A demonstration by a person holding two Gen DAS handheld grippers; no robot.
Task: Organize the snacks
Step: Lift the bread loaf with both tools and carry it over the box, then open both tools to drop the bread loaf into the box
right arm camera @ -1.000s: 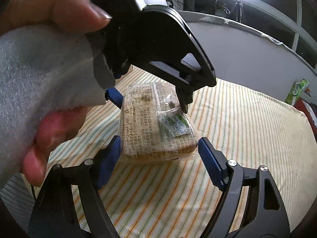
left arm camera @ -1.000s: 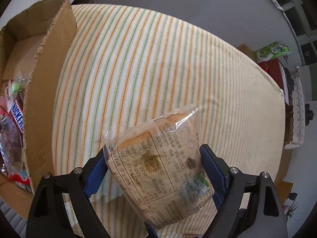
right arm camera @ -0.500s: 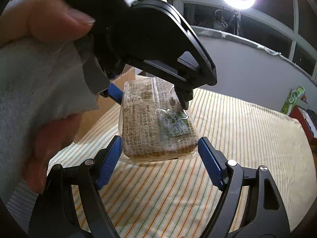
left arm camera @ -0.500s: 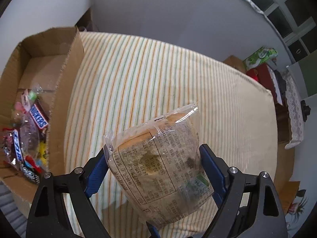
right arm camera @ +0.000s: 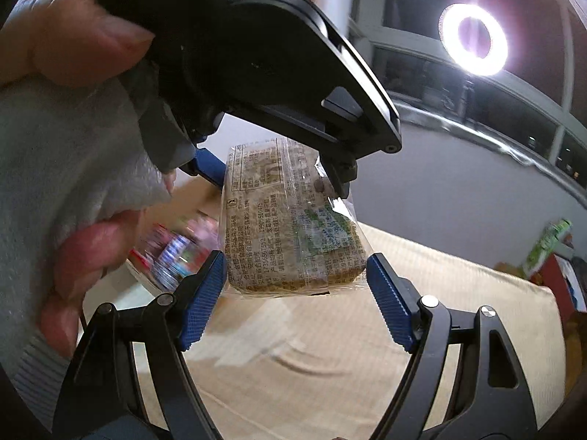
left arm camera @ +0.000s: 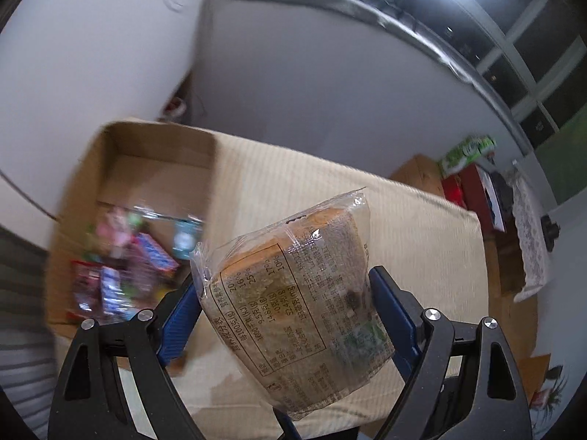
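Observation:
My left gripper (left arm camera: 284,315) is shut on a clear-wrapped bread cake packet (left arm camera: 293,300) with a printed nutrition label, held in the air above the striped tablecloth (left arm camera: 422,227). An open cardboard box (left arm camera: 146,168) at the left holds several colourful wrapped snacks (left arm camera: 121,267), blurred. In the right wrist view the same packet (right arm camera: 290,227) hangs from the left gripper (right arm camera: 271,179), held by a hand. My right gripper (right arm camera: 293,293) is open and empty just below the packet, its blue pads (right arm camera: 389,315) apart from it.
The striped cloth covers the table (right arm camera: 403,348). Past its far right edge stand a red box (left arm camera: 466,187) and a green packet (left arm camera: 469,150). A bright ring light (right arm camera: 475,38) shines before dark windows. Grey wall behind.
The left gripper has lifted the packet higher and swung toward the box, which now shows more of its inside. The right gripper stays open below the packet.

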